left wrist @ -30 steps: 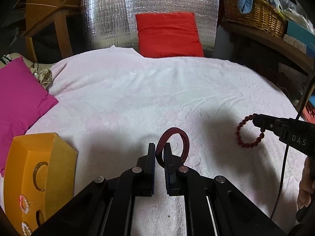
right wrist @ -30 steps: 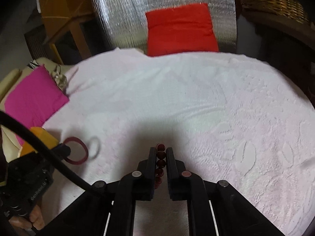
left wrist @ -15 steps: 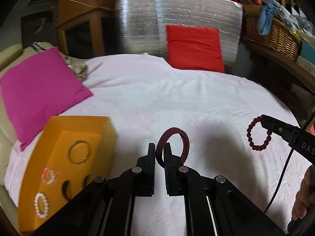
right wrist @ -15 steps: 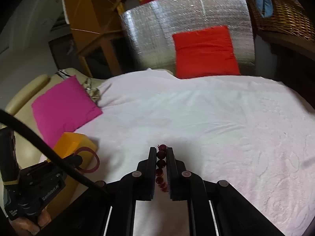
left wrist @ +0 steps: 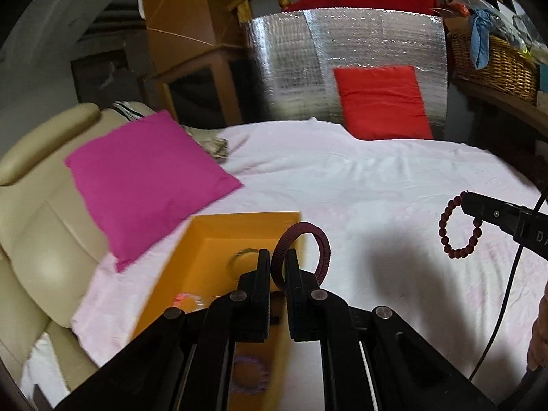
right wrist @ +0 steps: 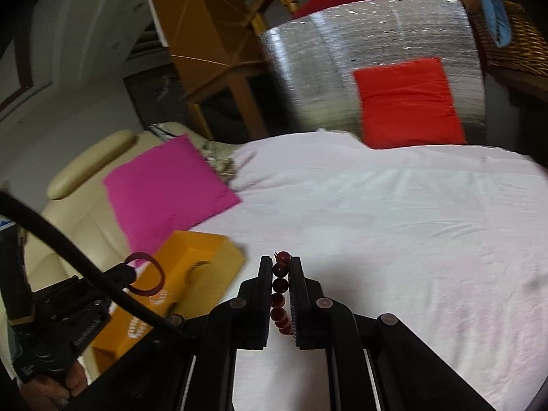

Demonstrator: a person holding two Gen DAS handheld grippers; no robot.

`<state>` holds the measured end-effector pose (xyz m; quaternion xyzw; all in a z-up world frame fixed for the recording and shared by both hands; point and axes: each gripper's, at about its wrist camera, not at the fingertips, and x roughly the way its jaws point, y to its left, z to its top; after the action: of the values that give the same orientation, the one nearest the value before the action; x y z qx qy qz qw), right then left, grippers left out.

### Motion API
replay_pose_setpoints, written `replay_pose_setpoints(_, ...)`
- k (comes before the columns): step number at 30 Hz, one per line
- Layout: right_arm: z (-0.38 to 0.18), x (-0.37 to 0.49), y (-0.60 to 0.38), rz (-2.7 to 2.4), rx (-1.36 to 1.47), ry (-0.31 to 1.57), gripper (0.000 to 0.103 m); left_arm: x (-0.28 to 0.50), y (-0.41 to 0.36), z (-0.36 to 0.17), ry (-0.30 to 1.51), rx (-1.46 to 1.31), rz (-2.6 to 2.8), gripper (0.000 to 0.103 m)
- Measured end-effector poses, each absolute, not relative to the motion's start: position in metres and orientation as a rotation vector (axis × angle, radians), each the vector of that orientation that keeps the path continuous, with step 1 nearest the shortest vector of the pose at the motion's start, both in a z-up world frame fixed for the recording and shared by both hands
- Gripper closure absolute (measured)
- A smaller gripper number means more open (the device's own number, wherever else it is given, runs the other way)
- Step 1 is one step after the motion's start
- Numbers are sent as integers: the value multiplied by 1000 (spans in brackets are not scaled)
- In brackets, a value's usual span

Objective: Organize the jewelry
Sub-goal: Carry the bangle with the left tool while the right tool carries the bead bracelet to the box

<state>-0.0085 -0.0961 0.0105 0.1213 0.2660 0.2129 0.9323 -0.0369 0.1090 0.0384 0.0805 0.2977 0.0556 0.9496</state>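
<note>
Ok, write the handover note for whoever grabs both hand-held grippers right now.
Left hand-held gripper: shut on the dark red woven bangle, held above the orange box.
Right hand-held gripper: shut on the red bead bracelet, in the air over the white bedspread.
Done: several bracelets already lie in the box.
Left: drop the bangle into the box, then bring the bead bracelet over and drop it too.

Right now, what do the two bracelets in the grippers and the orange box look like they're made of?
Band bracelet: dark maroon, matte, finely ribbed, likely woven cord or rubber. Beaded bracelet: round dark red beads with a slight gloss, maybe polished wood or stone. Orange box: flat matte walls with crisp edges, probably cardboard.
</note>
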Motion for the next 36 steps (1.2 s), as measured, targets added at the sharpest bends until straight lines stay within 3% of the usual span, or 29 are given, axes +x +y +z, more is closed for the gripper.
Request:
replay_pose_setpoints(14,8,-53,11,688,234,582,92,-91,188,44,625,174,245,95)
replay_pose_setpoints(36,-44,-72,113,941,140,756,92,-117,261,-27,806,67,332,95)
